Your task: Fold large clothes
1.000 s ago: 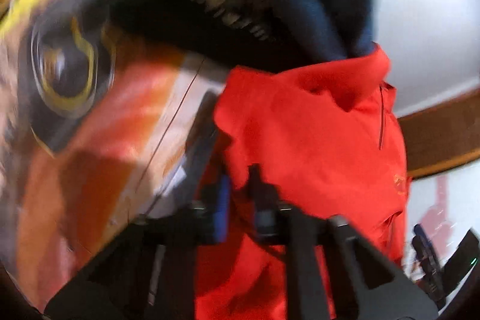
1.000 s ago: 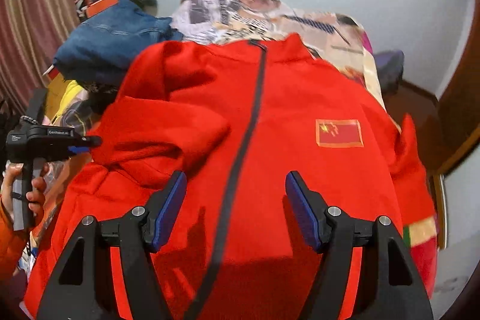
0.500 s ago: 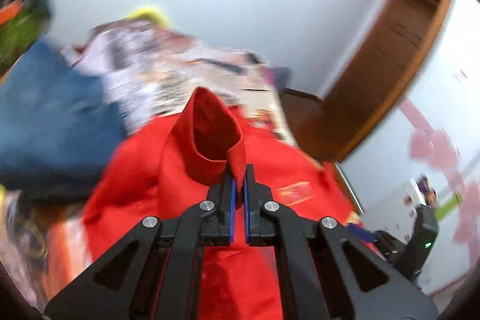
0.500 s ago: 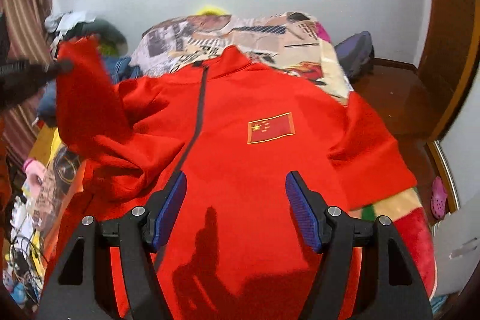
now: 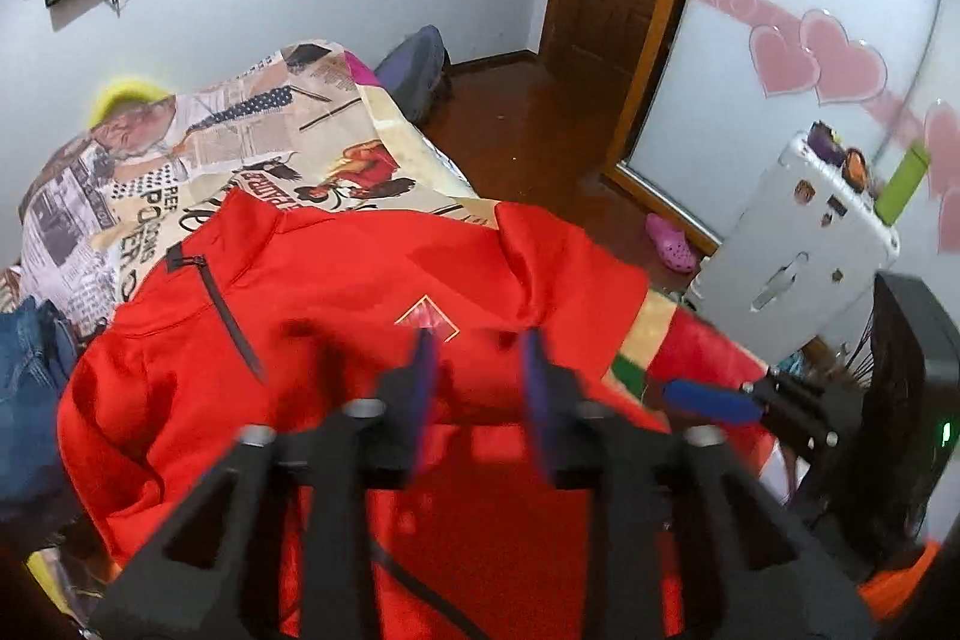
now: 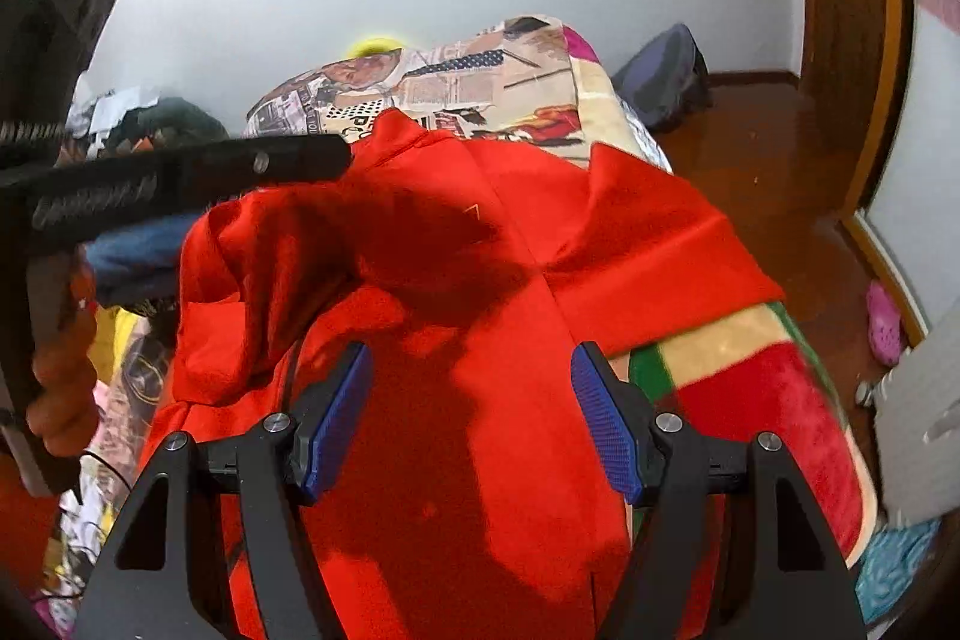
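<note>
A red zip-up jacket (image 5: 372,280) lies front up on the bed, collar (image 5: 252,214) toward the far wall. Its left sleeve (image 6: 270,268) lies bunched across the chest. The other sleeve (image 6: 654,244) spreads out to the right. My left gripper (image 5: 480,376) hovers over the chest, blurred, its jaws opening with nothing between them. In the right wrist view it shows as a black bar (image 6: 180,172) held by a hand (image 6: 60,376). My right gripper (image 6: 471,418) stands open above the jacket's lower half, holding nothing.
A newspaper-print bedspread (image 5: 180,160) covers the bed, with a red, green and cream blanket (image 6: 750,370) at the right. Blue jeans (image 5: 24,388) are piled at the left. A white cabinet (image 5: 798,244), a backpack (image 5: 414,70) and a pink shoe (image 5: 672,244) stand on the wooden floor.
The left gripper lifted the sleeve, carried it across the jacket, then opened and let it drop on the chest. The right gripper drifted sideways and stayed open.
</note>
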The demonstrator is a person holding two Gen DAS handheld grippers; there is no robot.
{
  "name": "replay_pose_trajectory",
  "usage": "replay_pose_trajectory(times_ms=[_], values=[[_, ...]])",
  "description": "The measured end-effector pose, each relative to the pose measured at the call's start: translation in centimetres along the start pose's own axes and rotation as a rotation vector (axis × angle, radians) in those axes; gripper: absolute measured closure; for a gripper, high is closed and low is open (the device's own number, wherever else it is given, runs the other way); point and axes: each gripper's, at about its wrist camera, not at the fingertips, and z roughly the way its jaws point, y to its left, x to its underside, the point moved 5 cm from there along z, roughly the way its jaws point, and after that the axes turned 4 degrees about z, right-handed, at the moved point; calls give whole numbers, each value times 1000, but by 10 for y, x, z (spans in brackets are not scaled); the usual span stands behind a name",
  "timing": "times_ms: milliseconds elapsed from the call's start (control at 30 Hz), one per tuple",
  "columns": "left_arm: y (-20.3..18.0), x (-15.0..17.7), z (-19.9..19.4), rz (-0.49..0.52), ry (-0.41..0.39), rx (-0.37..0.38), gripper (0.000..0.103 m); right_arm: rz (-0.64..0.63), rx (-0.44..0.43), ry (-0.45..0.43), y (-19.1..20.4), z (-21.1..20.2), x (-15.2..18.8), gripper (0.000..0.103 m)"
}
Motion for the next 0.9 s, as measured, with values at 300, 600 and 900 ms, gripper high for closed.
replay_pose_trajectory(times_ms=[300, 600, 900], values=[[90, 54, -49, -63, 5, -219, 33, 71, -95, 78, 7, 24, 2, 38], [186, 191, -59, -265, 207, -322, 33, 111, -62, 168, 6, 67, 4, 38], [200, 274, -36, -327, 321, -316, 30, -2, 73, 162, 8, 84, -14, 71]])
